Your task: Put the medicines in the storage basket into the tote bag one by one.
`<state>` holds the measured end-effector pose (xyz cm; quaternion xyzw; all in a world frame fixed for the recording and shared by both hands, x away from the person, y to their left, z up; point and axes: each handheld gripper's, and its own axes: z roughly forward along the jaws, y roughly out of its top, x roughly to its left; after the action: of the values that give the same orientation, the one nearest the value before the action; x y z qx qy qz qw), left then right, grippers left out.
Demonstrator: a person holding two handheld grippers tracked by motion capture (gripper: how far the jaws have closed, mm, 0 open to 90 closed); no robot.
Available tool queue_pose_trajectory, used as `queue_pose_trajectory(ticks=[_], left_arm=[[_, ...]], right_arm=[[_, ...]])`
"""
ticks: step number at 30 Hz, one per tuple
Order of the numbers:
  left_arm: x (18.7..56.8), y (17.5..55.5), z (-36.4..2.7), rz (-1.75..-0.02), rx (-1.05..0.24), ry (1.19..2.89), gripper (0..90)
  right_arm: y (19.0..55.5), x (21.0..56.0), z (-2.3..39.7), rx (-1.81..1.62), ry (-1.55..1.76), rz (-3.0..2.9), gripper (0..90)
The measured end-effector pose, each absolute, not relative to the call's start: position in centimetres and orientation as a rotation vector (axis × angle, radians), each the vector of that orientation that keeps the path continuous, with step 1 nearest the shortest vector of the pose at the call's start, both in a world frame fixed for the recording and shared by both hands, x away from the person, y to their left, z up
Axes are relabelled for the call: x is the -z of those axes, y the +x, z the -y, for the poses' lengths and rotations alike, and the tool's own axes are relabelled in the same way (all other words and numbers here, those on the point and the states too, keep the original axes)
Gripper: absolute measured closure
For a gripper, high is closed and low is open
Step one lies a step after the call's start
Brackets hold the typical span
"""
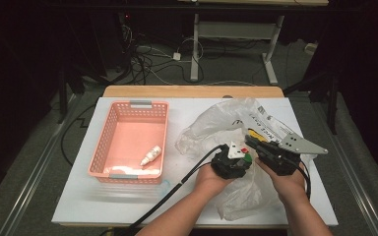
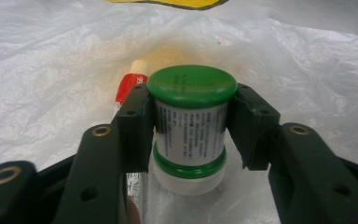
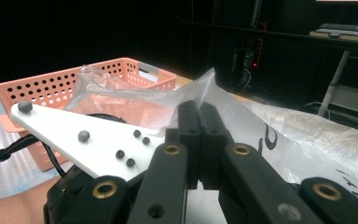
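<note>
Where the left gripper [image 2: 192, 121] looks along its jaws, one small cylindrical bottle with a glossy green cap and a white printed label [image 2: 191, 123] stands between the two pads, clamped on both sides of its label. Beside it at 10 o'clock lies one red-and-cream tube [image 2: 131, 84], partly hidden. Both sit within one thin, crinkled translucent plastic bag [image 1: 216, 125], at 3 o'clock on the white desk [image 1: 78, 196]. The right gripper [image 3: 199, 122] has its jaws together, pinching the bag's film. One salmon perforated plastic basket [image 1: 112, 130], rectangular, lies at 9 o'clock; inside it rests one small white dropper bottle [image 1: 150, 155].
</note>
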<state>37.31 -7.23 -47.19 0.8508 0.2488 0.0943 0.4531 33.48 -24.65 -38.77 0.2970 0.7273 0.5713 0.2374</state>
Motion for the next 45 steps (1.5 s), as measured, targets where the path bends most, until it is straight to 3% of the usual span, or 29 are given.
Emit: queue_pose_trajectory(ticks=[9, 26, 42, 45], left_arm=[[46.7, 36.8, 6.5, -0.610, -0.211, 2.104, 39.6], [46.0, 34.1, 1.7, -0.621, -0.126, 2.058, 26.9], [44.2, 31.7, -2.3, -0.662, -0.151, 2.036, 0.1], [43.8, 31.3, -3.3, -0.672, -0.155, 2.025, 0.0]], right_arm=[[33.5, 38.8, 24.6, -1.566, 0.811, -1.993, 90.0], [33.4, 38.8, 24.5, -1.562, 0.809, -1.998, 90.0], [33.4, 38.8, 24.4, -1.560, 0.806, -1.996, 90.0], [33.4, 38.8, 24.5, -1.560, 0.809, -1.995, 90.0]])
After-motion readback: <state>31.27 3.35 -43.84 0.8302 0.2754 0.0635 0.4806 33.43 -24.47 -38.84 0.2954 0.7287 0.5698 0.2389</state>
